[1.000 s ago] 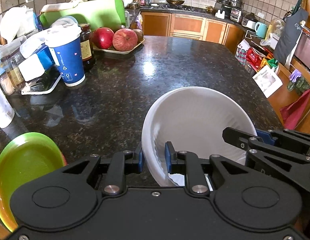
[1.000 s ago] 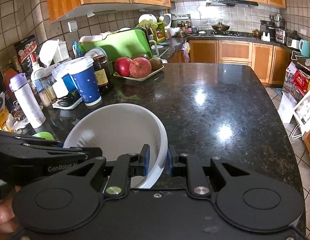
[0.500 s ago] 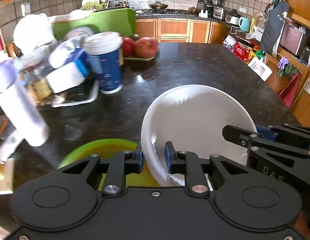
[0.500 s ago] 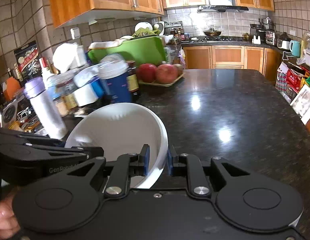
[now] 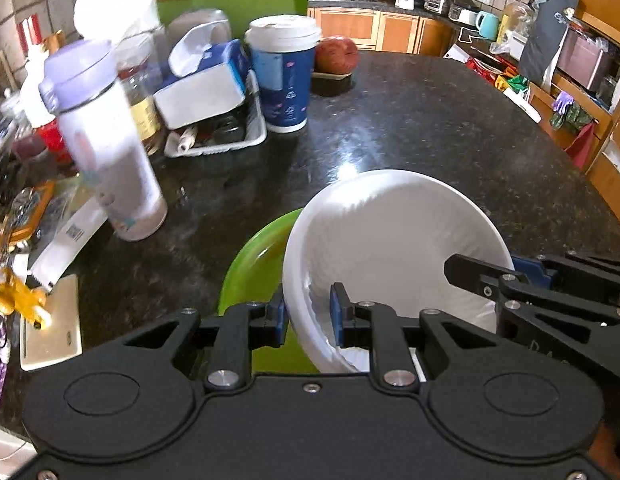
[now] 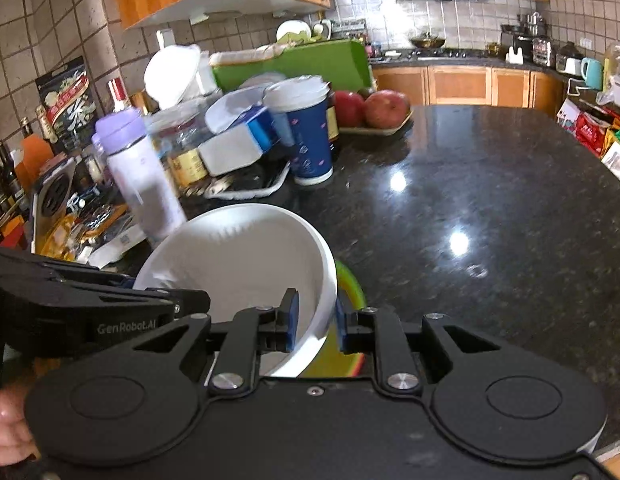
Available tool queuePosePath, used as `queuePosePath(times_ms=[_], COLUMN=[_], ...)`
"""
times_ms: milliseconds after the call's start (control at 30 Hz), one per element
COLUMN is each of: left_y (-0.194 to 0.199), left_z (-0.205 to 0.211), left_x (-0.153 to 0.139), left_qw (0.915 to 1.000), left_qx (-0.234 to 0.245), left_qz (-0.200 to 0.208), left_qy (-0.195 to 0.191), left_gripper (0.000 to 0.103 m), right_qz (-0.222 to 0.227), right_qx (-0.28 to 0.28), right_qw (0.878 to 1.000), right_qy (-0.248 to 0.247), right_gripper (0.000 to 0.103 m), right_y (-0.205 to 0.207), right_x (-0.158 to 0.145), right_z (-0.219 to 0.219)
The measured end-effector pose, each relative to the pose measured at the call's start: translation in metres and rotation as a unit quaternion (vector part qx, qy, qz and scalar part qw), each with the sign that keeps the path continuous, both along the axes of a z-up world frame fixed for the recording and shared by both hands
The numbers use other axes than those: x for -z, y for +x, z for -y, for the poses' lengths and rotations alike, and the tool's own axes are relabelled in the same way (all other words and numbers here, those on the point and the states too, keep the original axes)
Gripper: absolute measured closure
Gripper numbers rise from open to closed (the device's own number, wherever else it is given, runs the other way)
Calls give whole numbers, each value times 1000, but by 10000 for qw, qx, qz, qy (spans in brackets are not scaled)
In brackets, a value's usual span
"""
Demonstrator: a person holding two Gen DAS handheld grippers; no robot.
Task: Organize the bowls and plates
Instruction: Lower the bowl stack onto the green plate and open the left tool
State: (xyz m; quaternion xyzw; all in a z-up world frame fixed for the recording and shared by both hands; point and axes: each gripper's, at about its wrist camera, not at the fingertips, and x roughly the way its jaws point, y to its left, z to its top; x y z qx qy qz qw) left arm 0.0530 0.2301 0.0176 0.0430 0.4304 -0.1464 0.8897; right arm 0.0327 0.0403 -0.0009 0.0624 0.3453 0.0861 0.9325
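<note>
White bowl (image 5: 394,248), large, held clear of the dark granite counter (image 5: 430,128) by both grippers at once. It sits tilted, its open side turned toward the cameras.

Left gripper (image 5: 307,317): pinching the bowl's near-left rim. One blue pad lies outside the wall, the other inside; the rim runs up between them. Jaws narrow, only the wall's thickness apart.

Right gripper (image 6: 315,319): same hold on the opposite rim. In its own view the bowl's right-hand edge passes between the two blue pads, inner pad against the inside face, outer pad against the outside. In the left wrist view this gripper reaches in from the right edge of frame, its fingers meeting the rim at the far right of the bowl.

Green plate (image 5: 254,264): under and behind the bowl, on the counter. From the left it shows as a wide lime crescent left of the bowl; from the right only a thin green and yellow sliver shows past the bowl's lower right edge. Whether bowl and plate touch I cannot tell.

Surroundings: a purple-lidded bottle (image 5: 106,152) stands upright on the counter to the left, near the plate. Behind it a blue paper cup (image 5: 286,80) with white lid, beside a white tray (image 5: 220,140) of clutter. Red apples (image 6: 374,108) on a flat dish farther back. A gold-coloured phone (image 5: 50,326) lies flat at the counter's left edge. A fingertip of the person's hand (image 6: 6,432) shows at lower left of the right wrist view.
</note>
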Motion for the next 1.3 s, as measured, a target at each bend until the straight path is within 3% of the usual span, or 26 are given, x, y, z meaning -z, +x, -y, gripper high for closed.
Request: queuePosePath(times_ms=[400,633,733,833,1300], left_y=[18,24,24,23,10], left_z=[-14,-12,-14,-16,-31], left_x=[13,16,14,9,-13], left_qw=[9998,9999,10000,9999,9980], left_qx=[-74,-17,-2,2,-255], left_qz=[-192,-106,-19,55,566], left_qy=[-37,-31,-77,-142,-150], left_gripper=[74,70,69,68,68], right_qz=[-455,-405,-325,-192,502], right_qx=[-75,-22,-14,23,338], right_qw=[9989,9992,9994,9997,9981], right_qy=[17,-45,-72,-123,-140], right_gripper=[82,80,79,69,67], right_y=[18,25,26,25,10], right_x=[9,10,9,7,-11], right_z=[-13,-14,-14,-13,-12])
